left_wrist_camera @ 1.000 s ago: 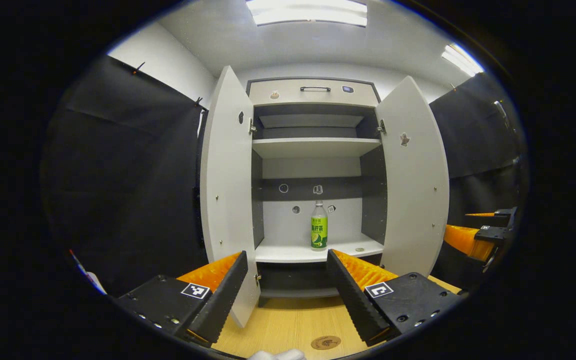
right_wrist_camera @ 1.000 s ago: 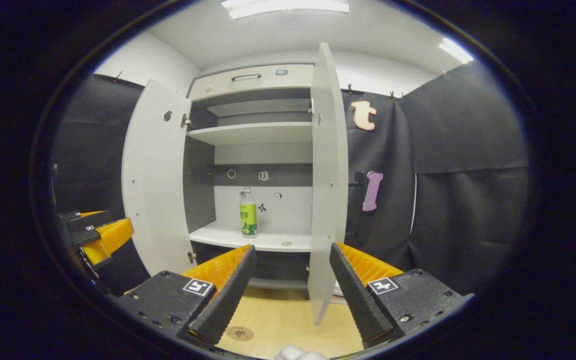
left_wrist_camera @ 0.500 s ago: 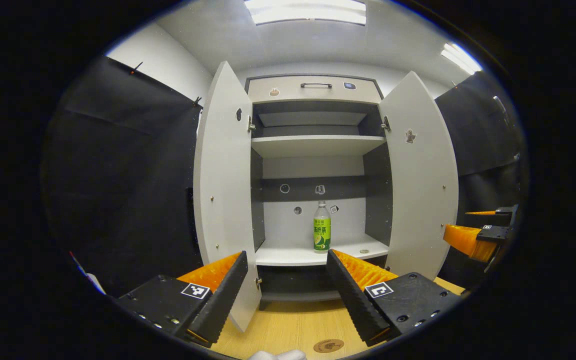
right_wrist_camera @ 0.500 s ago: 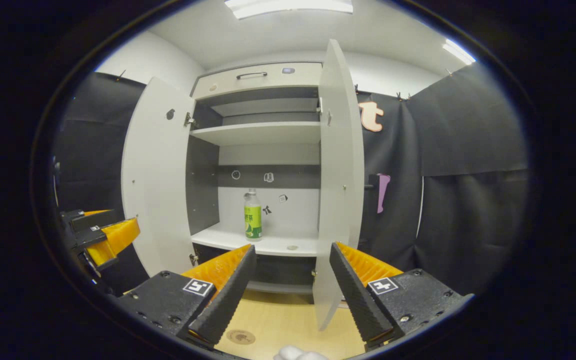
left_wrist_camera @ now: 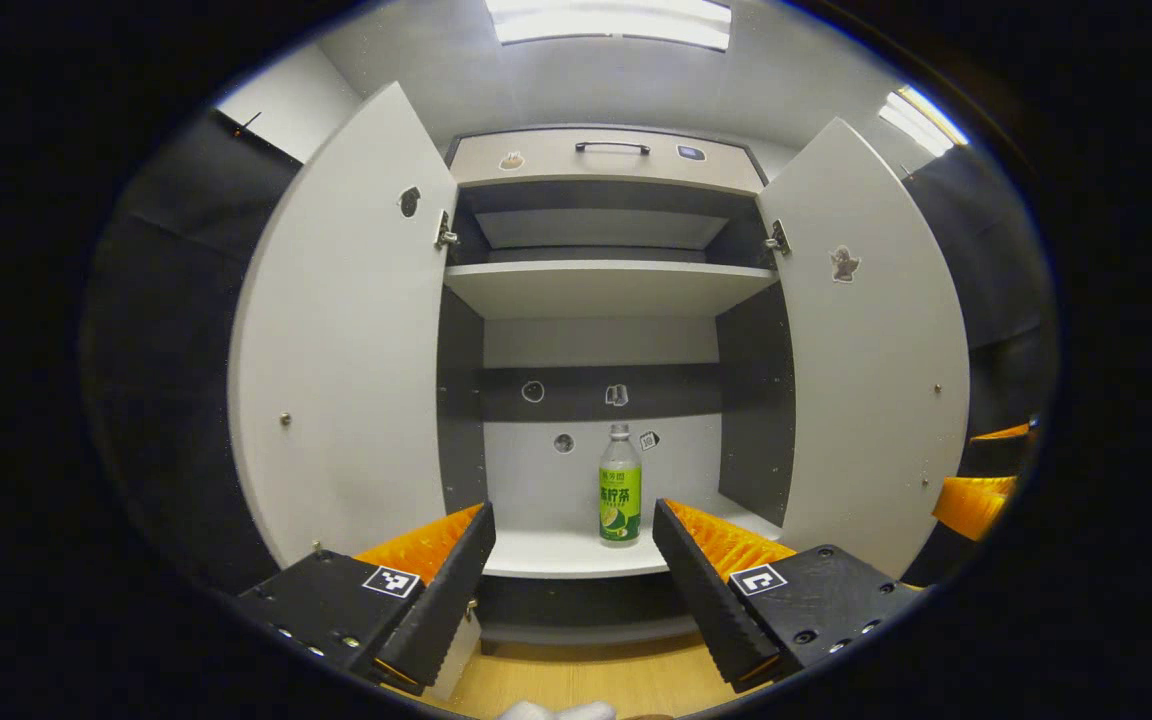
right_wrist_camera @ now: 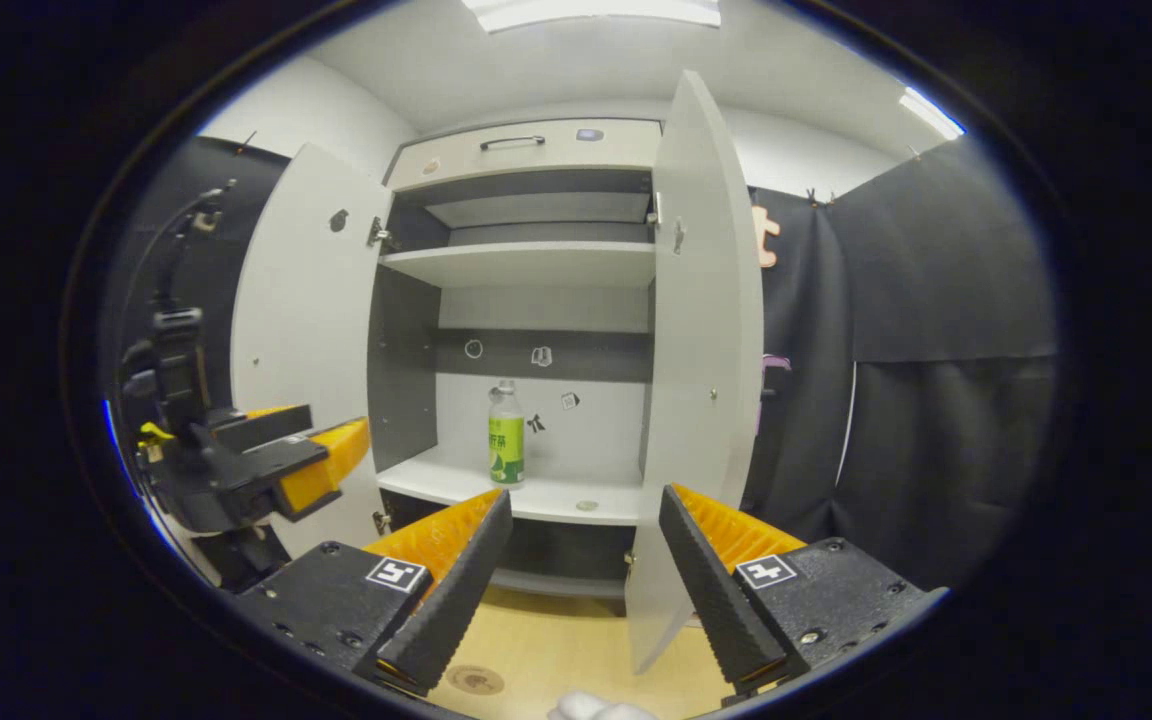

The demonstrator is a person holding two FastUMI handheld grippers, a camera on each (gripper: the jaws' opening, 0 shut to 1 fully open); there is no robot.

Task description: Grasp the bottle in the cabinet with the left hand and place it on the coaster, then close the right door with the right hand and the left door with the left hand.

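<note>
Black cloth walls frame your white two-door cabinet (left_wrist_camera: 601,290), both doors swung wide.

From your left gripper view, the clear plastic bottle with a green label (left_wrist_camera: 620,497) stands upright on the lower white shelf (left_wrist_camera: 556,553), framed between the spread fingers of your left gripper (left_wrist_camera: 568,560), which holds nothing; the left door (left_wrist_camera: 346,340) and right door (left_wrist_camera: 876,350) flank it. Your right gripper view adds the round brown coaster (right_wrist_camera: 475,680) lying on the pale wooden tabletop (right_wrist_camera: 576,650) in front of the cabinet, and your right gripper (right_wrist_camera: 581,560), jaws apart and empty, facing the right door's edge. Your left gripper appears there too, near the left door.
</note>
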